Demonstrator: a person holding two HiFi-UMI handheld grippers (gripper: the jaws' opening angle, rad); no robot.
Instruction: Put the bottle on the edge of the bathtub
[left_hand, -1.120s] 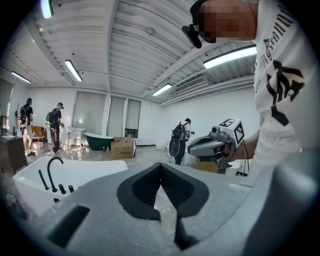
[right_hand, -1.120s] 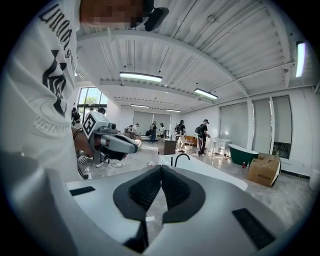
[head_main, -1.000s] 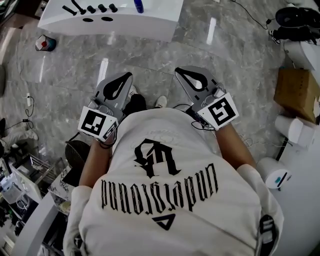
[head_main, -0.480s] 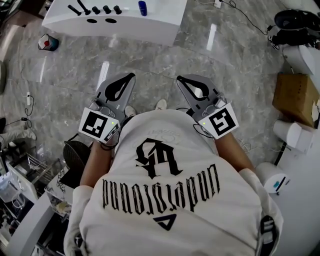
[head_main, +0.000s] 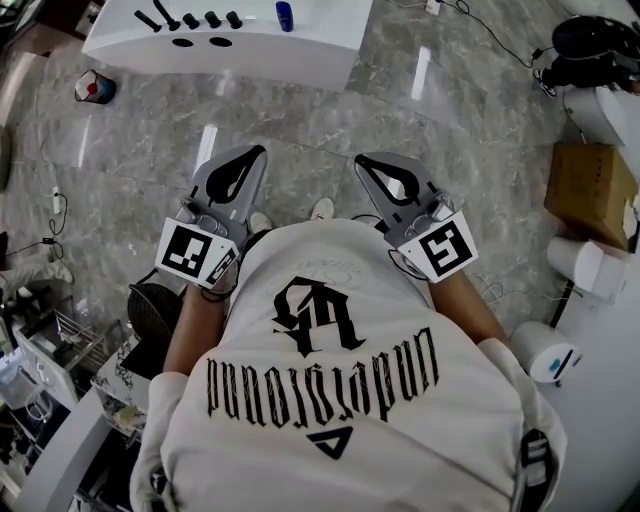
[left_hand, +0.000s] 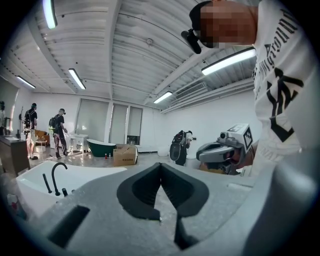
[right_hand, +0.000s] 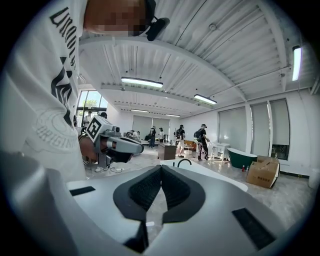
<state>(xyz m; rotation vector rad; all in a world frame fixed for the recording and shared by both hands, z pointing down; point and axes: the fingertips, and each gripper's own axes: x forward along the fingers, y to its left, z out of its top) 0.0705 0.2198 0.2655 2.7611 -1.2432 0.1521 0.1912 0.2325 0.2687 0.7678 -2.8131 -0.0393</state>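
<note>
Grey marble floor (head_main: 300, 110) fills the head view. At its top the white bathtub (head_main: 310, 30) carries the blue bottle (head_main: 285, 14) upright on its edge, just beside a row of black tap fittings (head_main: 185, 18); what lies inside the tub I cannot tell. A cardboard box (head_main: 590, 190) sits at the right, flaps shut. My left gripper (head_main: 252, 155) and right gripper (head_main: 368, 162) hang side by side over the floor, well apart from the bottle.

Looking along my left fingers (left_hand: 145, 187), the tips are pressed together with nothing between them (only floor shows past the pads). Beyond, the white tub lies at the left with its curved black tap, and a dark green tub (left_hand: 102, 146) stands far back under ribbed ceiling lights.

Along my right fingers (right_hand: 175, 190) it is the same: fully closed, empty. The left gripper shows at the left, and people (right_hand: 202, 140) stand in the bright room behind.
</note>
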